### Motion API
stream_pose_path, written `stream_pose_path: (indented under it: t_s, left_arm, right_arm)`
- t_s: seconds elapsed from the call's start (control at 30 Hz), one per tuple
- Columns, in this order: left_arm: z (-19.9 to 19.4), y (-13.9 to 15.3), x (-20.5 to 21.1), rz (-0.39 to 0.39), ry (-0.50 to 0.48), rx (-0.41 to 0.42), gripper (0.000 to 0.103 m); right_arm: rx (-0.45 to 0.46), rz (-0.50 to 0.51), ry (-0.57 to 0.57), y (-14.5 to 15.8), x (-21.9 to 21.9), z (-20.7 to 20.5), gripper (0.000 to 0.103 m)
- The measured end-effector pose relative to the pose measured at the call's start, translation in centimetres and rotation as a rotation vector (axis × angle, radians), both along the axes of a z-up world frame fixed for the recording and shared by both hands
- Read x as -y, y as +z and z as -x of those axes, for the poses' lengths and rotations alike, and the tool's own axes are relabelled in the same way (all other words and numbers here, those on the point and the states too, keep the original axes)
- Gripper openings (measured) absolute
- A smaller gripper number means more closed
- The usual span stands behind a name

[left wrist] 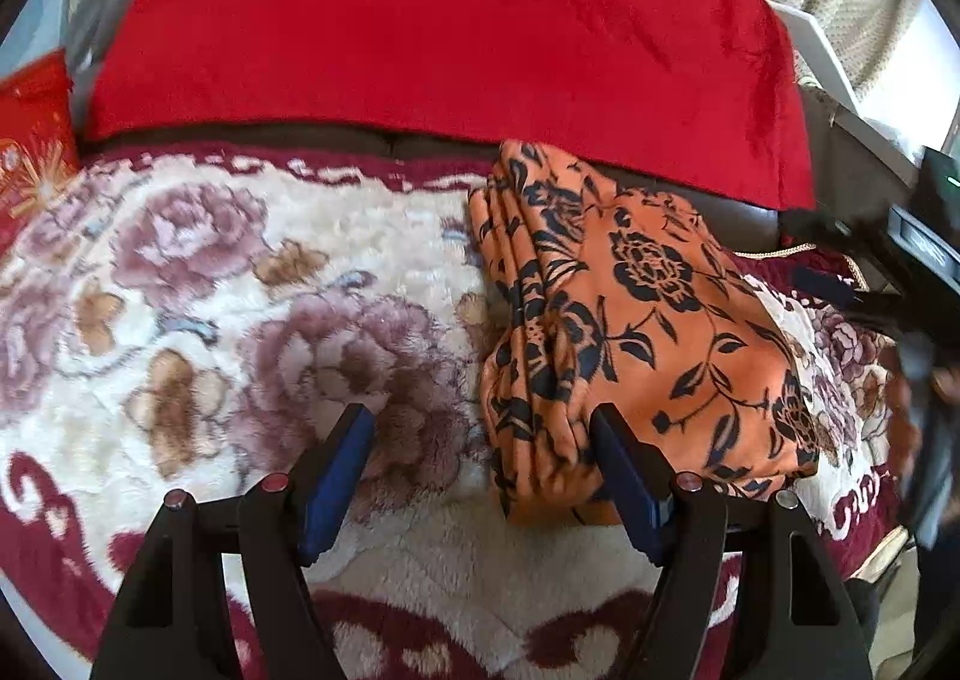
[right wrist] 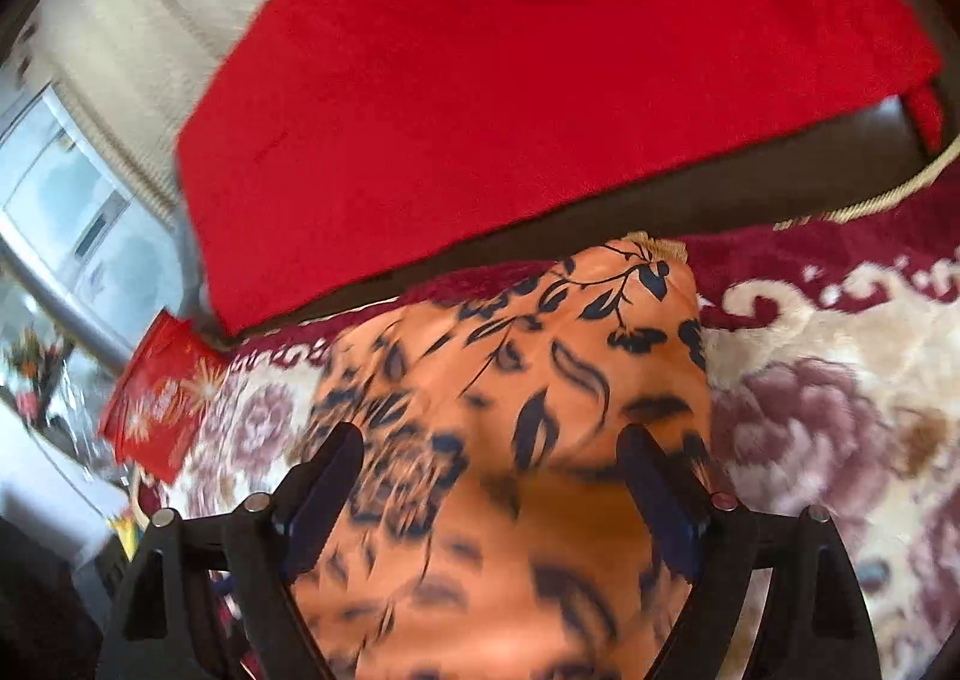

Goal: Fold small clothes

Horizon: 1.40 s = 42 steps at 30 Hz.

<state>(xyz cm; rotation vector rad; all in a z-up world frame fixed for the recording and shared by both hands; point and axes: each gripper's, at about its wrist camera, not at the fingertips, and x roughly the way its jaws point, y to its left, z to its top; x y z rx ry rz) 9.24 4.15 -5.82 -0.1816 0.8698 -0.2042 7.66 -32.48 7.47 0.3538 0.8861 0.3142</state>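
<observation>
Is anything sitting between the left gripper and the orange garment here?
Nothing visible does. The left gripper is open over the floral blanket, and its right finger already meets the near edge of the folded orange garment. Only bare blanket lies between the fingers.

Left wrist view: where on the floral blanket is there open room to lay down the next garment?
The floral blanket lies bare left of the folded orange floral garment, between the red cushion at the far left and the red throw behind. The right side is crowded: the garment fills it, leaving only a thin strip of blanket beside dark objects at the edge.
</observation>
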Motion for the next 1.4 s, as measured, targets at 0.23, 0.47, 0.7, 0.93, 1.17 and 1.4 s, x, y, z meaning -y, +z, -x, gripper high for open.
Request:
stream_pose_path:
  t_s: [0.23,0.47,0.7,0.93,1.17,1.4]
  left_arm:
    - [3.4,2.0,-1.1,-0.057,0.047,0.059,0.088]
    - [6.1,3.2,-1.3,-0.139,0.084,0.105,0.089]
    - [7.9,3.6,-0.4,-0.278,0.132,0.170,0.100]
    - [8.7,3.5,1.6,-0.337,0.094,0.138,0.100]
    - [7.0,3.0,1.3,-0.263,0.076,0.089,0.100]
    - [1.2,1.0,-2.2,0.111,0.109,-0.073,0.100]
  right_arm:
    - [0.109,0.175,-0.001,1.8,-0.2,9.2,0.088]
    - [0.114,0.251,-0.009,-0.5,-1.0,16.5,0.088]
    - [0.078,0.340,-0.001,-3.2,-2.6,19.9,0.103]
    - [0.086,0.355,-0.074,-2.6,-1.6,20.6,0.103]
    - [0.069,0.237,-0.133,-1.7,1.0,18.6,0.103]
    - [-0.081,-0.162,-0.168,-5.3,5.1,15.9,0.103]
